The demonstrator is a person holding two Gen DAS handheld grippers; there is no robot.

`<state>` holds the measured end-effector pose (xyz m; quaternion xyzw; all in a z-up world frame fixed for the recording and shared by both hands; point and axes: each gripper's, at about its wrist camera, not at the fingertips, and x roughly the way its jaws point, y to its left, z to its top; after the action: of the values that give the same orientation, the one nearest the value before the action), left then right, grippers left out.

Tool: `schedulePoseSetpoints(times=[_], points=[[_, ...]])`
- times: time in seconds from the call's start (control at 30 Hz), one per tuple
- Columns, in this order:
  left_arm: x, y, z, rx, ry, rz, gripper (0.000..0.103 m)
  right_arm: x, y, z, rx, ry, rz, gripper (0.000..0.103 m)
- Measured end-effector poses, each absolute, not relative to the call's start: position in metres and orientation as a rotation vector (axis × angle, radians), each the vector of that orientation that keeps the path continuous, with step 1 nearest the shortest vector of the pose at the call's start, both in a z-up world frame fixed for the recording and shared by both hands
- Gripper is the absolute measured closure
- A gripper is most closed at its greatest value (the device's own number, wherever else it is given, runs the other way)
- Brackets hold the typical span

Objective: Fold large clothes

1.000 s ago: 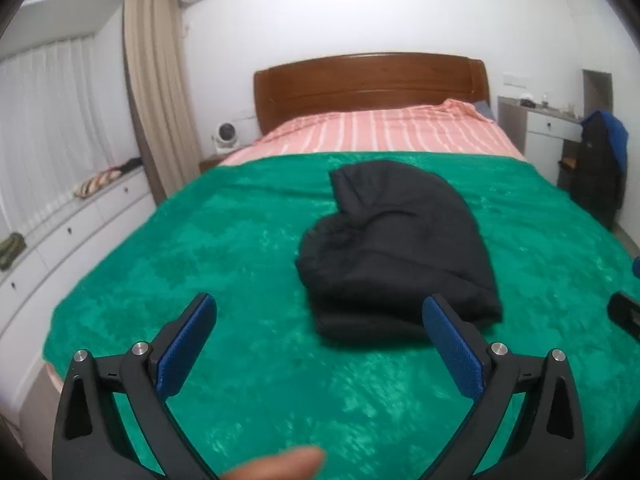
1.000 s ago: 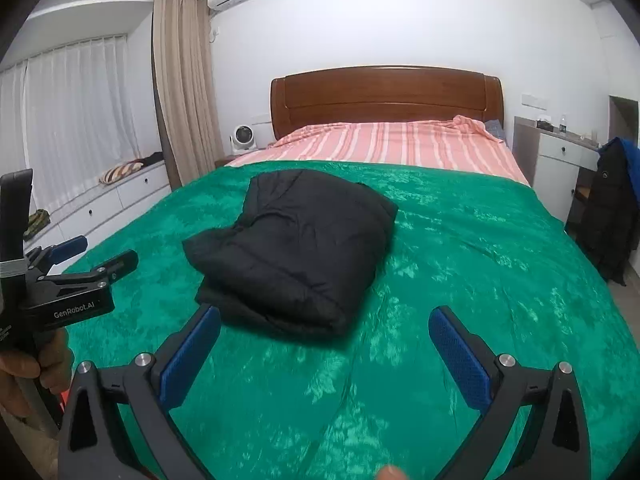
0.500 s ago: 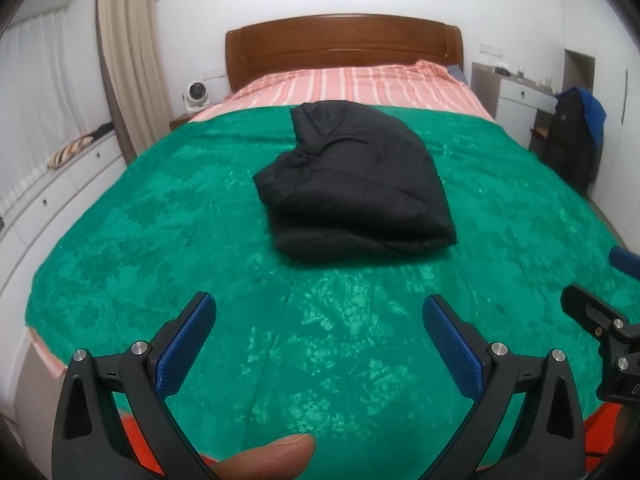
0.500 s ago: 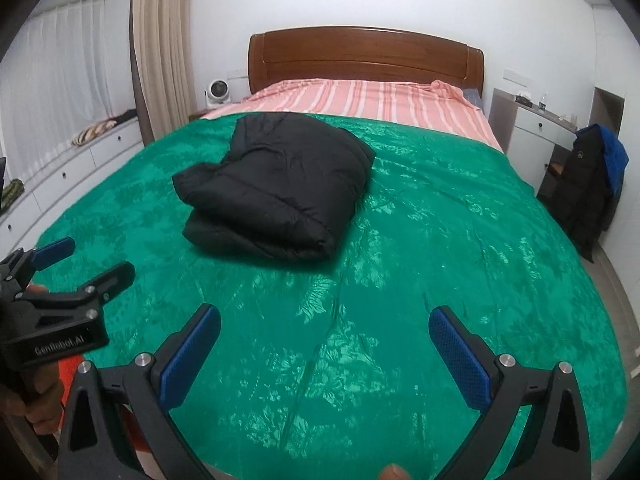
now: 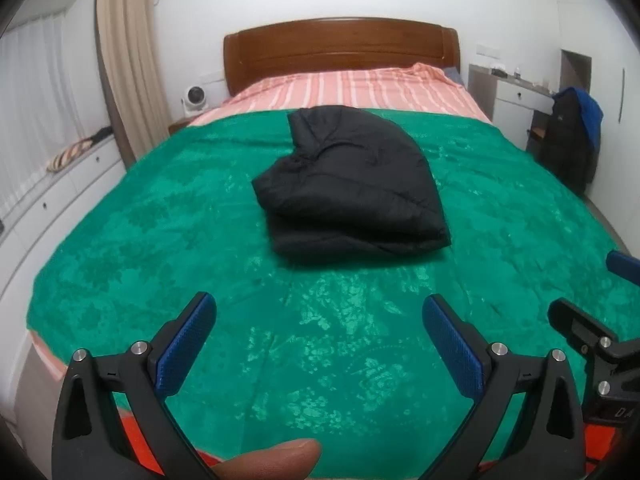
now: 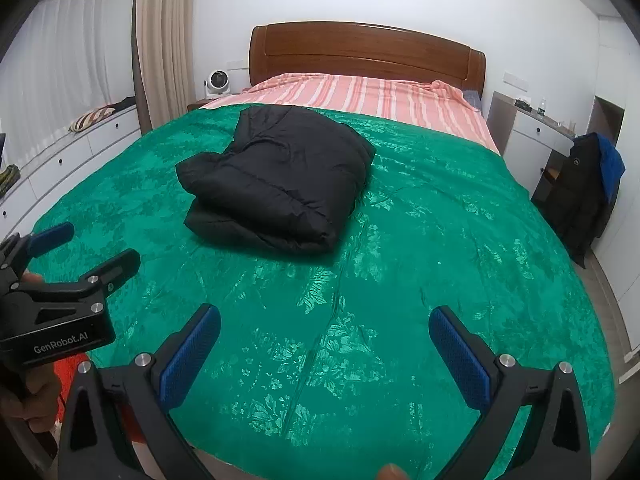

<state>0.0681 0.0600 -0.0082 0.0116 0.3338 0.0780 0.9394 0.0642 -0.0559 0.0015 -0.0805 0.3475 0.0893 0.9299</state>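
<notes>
A black padded jacket (image 5: pixel 348 184) (image 6: pixel 276 184) lies folded into a thick bundle on the green bedspread (image 5: pixel 160 240) (image 6: pixel 440 240), near the middle of the bed. My left gripper (image 5: pixel 318 332) hangs open over the foot of the bed, well short of the jacket, nothing between its blue pads. My right gripper (image 6: pixel 324 340) is also open and empty, over the foot of the bed and to the right of the bundle. Each gripper shows at the edge of the other's view.
A wooden headboard (image 5: pixel 340 52) and striped pink sheet (image 5: pixel 352 88) lie beyond the spread. White drawers (image 6: pixel 104 136) run along the left wall. A chair draped with dark and blue clothes (image 6: pixel 588 192) stands at the right beside a white desk (image 5: pixel 516 96).
Both grippers have drawn back from the jacket toward the foot of the bed, staying open. The folded jacket has not moved.
</notes>
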Motion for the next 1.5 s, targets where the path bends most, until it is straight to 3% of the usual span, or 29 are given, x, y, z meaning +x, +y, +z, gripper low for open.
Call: schedulePoseSetpoints(times=[1.5], points=[[0.056,0.062,0.015,0.018,0.712,0.169,0.000,0.045,-0.051,0.019,-0.221,0.719,0.179,0.000]])
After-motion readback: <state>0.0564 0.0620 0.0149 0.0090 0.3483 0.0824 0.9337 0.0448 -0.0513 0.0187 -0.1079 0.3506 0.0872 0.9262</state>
